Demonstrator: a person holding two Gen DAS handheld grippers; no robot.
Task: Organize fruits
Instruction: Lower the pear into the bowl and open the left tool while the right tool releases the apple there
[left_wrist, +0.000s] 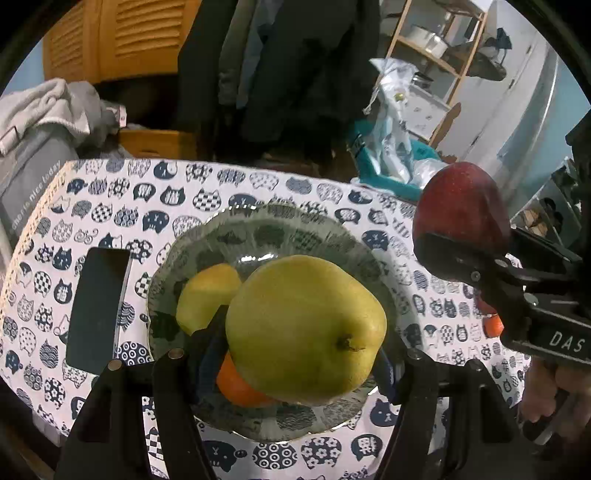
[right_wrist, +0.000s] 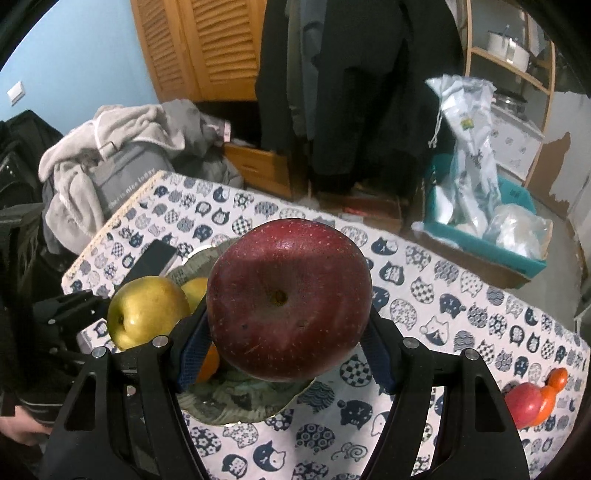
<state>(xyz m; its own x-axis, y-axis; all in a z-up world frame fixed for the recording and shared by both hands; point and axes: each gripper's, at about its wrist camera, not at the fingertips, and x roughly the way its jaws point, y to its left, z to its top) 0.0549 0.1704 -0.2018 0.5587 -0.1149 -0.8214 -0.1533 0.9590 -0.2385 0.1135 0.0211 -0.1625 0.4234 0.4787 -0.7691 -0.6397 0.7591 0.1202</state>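
Note:
My left gripper is shut on a green pear-like fruit and holds it above the glass plate. On the plate lie a yellow fruit and an orange. My right gripper is shut on a dark red apple, held above the plate's right side. The apple and the right gripper show in the left wrist view at the right. The green fruit shows in the right wrist view at the left.
A black phone lies left of the plate on the cat-print tablecloth. A red and orange fruit pair lies at the table's right. Beyond the table stand a teal bin with bags, clothes and a wooden shelf.

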